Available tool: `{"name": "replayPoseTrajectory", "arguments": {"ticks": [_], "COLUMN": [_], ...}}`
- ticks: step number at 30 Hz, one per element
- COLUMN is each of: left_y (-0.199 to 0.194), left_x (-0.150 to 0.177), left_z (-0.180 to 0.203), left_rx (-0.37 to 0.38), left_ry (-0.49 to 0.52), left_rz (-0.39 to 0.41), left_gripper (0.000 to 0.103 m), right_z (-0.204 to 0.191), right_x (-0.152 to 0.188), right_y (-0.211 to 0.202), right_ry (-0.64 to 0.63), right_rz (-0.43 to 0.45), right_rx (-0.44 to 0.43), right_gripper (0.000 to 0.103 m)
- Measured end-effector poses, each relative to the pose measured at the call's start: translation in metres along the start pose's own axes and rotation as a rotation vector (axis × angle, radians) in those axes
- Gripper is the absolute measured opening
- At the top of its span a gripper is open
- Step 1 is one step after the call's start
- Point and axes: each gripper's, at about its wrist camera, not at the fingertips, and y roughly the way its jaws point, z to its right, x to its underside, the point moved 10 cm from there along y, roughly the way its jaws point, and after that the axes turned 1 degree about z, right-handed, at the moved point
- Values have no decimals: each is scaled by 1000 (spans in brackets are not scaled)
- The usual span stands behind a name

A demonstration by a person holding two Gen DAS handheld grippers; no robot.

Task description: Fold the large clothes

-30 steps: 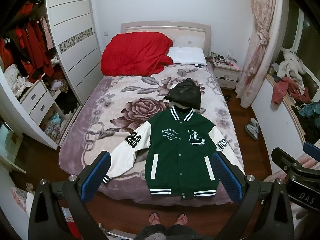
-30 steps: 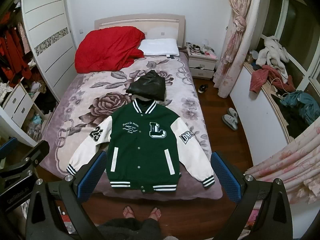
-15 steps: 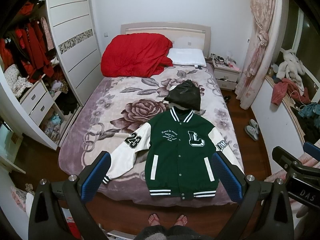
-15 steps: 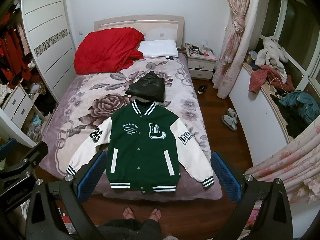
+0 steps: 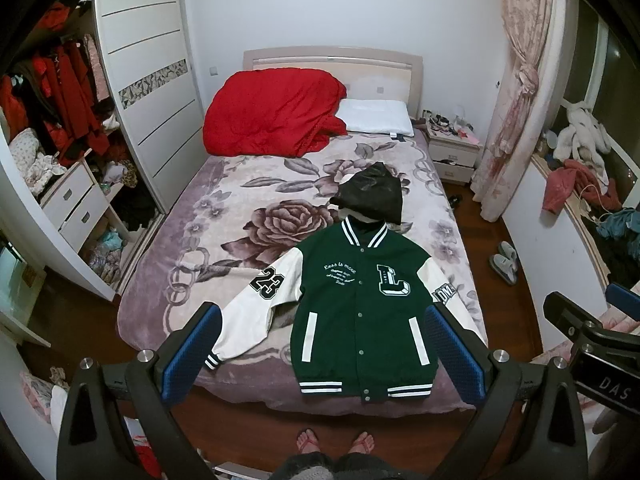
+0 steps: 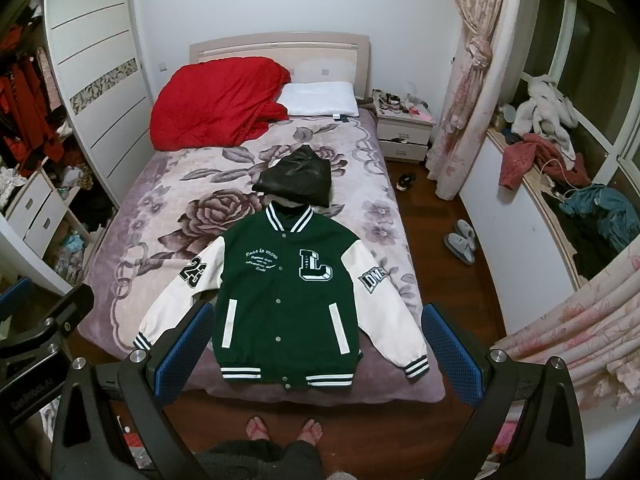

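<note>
Left wrist view: my left tongs (image 5: pixel 322 350) and right tongs (image 6: pixel 314 348) hang spread wide, empty.
Green varsity jacket (image 5: pixel 362 306) lies flat at the bed's (image 5: pixel 168 272) foot, unmoved from a second ago.

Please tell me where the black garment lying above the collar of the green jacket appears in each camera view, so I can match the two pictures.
Left wrist view: the black garment lies right of centre, above the jacket's striped collar.
Right wrist view: the black garment lies just left of centre, again touching the collar from above.
Shared landmark: the green jacket, with its white letter L, spread flat at the foot of the bed in both views.
</note>
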Motion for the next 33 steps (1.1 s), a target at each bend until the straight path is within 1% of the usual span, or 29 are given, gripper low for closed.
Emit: {"name": "replayPoseTrajectory", "arguments": {"ticks": [1,3,10,13,17,19,22,24,26,28,29,30,31,32,33], "left_y": [0,0,0,0,8,22,61,93,128,174,192,213,240,257,277], "left_x": [-4,2,1,7,-8,-16,-22,-26,-22,-12,-3,7,17,29,44], "left_z": [0,0,2,2,5,5,1,2,2,7,8,10,15,14,15], "left_rx": [1,0,0,1,15,9,-6,-32,-53,-69,-76,-86,-104,-112,-116], "left_ry": [-1,1,0,-2,5,17,50,76,90,102,104,107,109,104,93], "left_rz": [-1,3,5,5,2,14,36,52,51,4,-21,-50,-91,-122,-155], "left_gripper": [103,103,103,103,103,103,103,103,103,103,103,103,103,103,103], "right_z": [-1,0,0,0,-1,1,13,29,57,97,121,144,163,185,205], "right_x": [0,2,4,7,3,-2,-8,-4,13,34,49,66,83,107,135], "right_y": [0,0,1,1,3,11,43,82,128,171,195,220,243,271,301], "right_ry": [-2,-1,0,1,12,31,109,179,275,389,437,478,517,577,660], "right_rz": [0,2,-1,0,-8,-20,-40,-65,-121,-154,-176,-211,-244,-279,-317], "right_rx": [1,2,1,2,2,6,-13,-28,-7,29,59,88,107,108,87], "right_gripper": [103,103,103,103,103,103,103,103,103,102,96,86,81,80,81]}}
